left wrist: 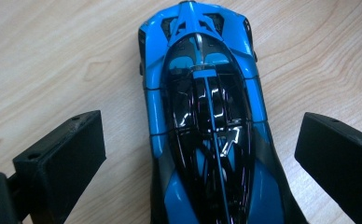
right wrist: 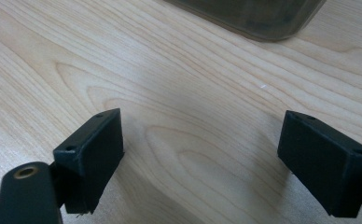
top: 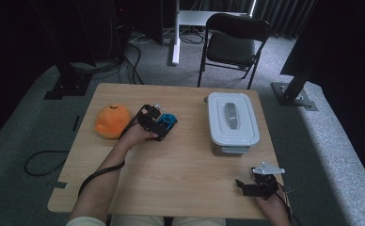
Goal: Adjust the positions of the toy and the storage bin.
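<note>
The small glossy blue-and-black toy sports car [left wrist: 207, 116] lies on the pale wood-grain table [top: 171, 169], a little to the nine o'clock side of the table's middle in the high view [top: 168, 121]. It sits flat on the wood, one end pointing to twelve o'clock in the left gripper view.

The left gripper [left wrist: 200, 154] is over the car with its two black jaws spread wide, one at nine o'clock of the car body and one at three o'clock. Bare wood shows between each pad and the car's flanks, so nothing is touched or held. In the high view this gripper [top: 158, 121] sits in the person's left hand [top: 136, 135], right against the car.

I judge the pick-up to be at its very start: the jaws straddle the car but have not closed, and the car has not left the table. Closing, lifting and carrying are all left.

At nine o'clock of the car rests a round orange plush toy [top: 111, 120]. At three o'clock, well apart, stands a pale grey rectangular plastic box [top: 232, 123] with its lid on.

The right gripper [top: 260, 184] rests near the table's five o'clock corner, below the box. Its jaws [right wrist: 202, 158] are likewise wide open over bare wood, holding nothing.
</note>
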Motion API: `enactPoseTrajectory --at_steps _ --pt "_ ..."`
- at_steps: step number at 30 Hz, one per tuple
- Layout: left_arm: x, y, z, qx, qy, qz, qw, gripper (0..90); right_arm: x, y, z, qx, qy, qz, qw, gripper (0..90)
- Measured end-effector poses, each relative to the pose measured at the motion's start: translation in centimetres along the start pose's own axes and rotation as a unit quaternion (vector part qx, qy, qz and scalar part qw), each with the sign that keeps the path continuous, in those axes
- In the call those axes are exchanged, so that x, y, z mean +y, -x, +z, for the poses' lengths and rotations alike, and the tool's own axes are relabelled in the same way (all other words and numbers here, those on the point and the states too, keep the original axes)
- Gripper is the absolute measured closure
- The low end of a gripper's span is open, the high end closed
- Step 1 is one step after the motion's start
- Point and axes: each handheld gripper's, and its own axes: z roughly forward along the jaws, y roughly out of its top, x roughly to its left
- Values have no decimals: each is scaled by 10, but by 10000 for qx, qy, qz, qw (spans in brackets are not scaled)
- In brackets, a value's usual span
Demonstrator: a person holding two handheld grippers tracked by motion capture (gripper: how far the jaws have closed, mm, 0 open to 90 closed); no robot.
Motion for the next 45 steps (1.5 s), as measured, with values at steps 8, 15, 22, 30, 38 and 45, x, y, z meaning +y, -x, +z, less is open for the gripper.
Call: enactPoseTrajectory --at_steps 8,15,22,30,38,45 --pt "5 1 14 -1 -192 -30 9998 35 0 0 0 0 0 0 10000 138" --pt "6 4 20 121 -186 -117 9997 79 0 0 0 -8 0 14 10000 140" --pt "7 7 23 110 -329 -14 9994 155 0 0 0 -18 0 17 10000 140" --pt "6 6 22 12 -352 44 9994 252 0 0 0 -24 0 22 10000 141" --pt "5 9 20 92 -290 28 9995 258 0 0 0 -36 3 30 10000 142" --pt "1 10 8 63 -287 42 9996 257 0 0 0 -37 2 33 10000 143"
